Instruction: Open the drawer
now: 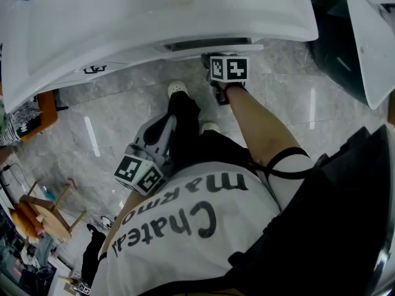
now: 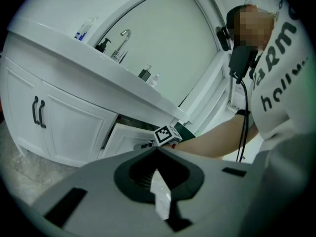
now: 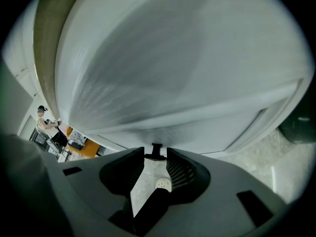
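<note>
The white drawer (image 1: 213, 44) under the vanity counter (image 1: 185, 11) stands a little way out, with a dark gap above it. Its front (image 3: 173, 73) fills the right gripper view. The small black handle (image 3: 156, 151) sits between the tips of my right gripper (image 3: 155, 154), and the pads press on it. In the head view my right gripper (image 1: 216, 59) reaches under the counter edge. My left gripper (image 1: 168, 123) hangs back near the person's legs, shut on nothing. In the left gripper view my left gripper (image 2: 157, 149) points at the drawer front (image 2: 126, 139).
Two white cabinet doors with black handles (image 2: 38, 112) stand left of the drawer. A faucet (image 2: 123, 38) and bottles (image 2: 145, 74) are on the counter. The person's shoes (image 1: 177, 89) rest on the marble floor (image 1: 123, 110). A white fixture (image 1: 370, 42) stands at the right.
</note>
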Demonstrator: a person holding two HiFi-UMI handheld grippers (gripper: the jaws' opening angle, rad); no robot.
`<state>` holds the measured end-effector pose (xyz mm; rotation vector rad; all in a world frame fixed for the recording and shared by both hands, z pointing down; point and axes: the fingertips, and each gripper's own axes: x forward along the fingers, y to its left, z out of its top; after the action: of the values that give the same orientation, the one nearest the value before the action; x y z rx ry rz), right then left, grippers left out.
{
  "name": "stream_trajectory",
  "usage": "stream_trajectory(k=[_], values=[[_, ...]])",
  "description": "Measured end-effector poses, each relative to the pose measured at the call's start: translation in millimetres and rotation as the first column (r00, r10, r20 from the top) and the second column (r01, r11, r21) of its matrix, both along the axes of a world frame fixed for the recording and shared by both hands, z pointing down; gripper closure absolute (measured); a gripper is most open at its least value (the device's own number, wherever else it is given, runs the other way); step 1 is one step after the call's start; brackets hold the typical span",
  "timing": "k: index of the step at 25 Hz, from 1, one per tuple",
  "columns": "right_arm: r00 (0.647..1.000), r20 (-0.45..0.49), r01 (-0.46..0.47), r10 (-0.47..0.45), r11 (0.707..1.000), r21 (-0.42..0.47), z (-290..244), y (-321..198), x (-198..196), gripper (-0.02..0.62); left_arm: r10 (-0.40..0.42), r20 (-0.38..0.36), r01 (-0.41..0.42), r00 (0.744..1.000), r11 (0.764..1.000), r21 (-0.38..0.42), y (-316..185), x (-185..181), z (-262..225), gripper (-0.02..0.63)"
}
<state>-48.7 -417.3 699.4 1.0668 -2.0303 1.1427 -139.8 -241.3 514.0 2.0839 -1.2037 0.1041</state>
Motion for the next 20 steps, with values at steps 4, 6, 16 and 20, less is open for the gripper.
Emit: stream_trajectory(k=[4, 6, 16, 20], values=[[1.000, -0.001, 0.012, -0.012, 1.000, -0.018, 1, 11, 3, 0.446, 0.004, 0.003, -0.004, 1.000, 1.000, 0.006, 6, 1, -1, 0.604], [1.000, 0.007, 0.017, -0.017, 0.999, -0.034, 2, 18, 3, 0.445, 0.008, 0.005, -0.008, 1.000, 1.000, 0.006, 9, 3, -1, 0.604], [1.000, 0.007, 0.011, -0.011, 0.997, -0.080, 5, 50, 12, 0.445, 0.011, 0.015, -0.012, 1.000, 1.000, 0.024, 18, 5, -4, 0.604], [1.000, 0.001, 0.009, -0.009, 0.996, -0.089, 5, 60, 13, 0.445, 0.023, 0.018, -0.023, 1.000, 0.999, 0.023, 21, 7, -4, 0.604]])
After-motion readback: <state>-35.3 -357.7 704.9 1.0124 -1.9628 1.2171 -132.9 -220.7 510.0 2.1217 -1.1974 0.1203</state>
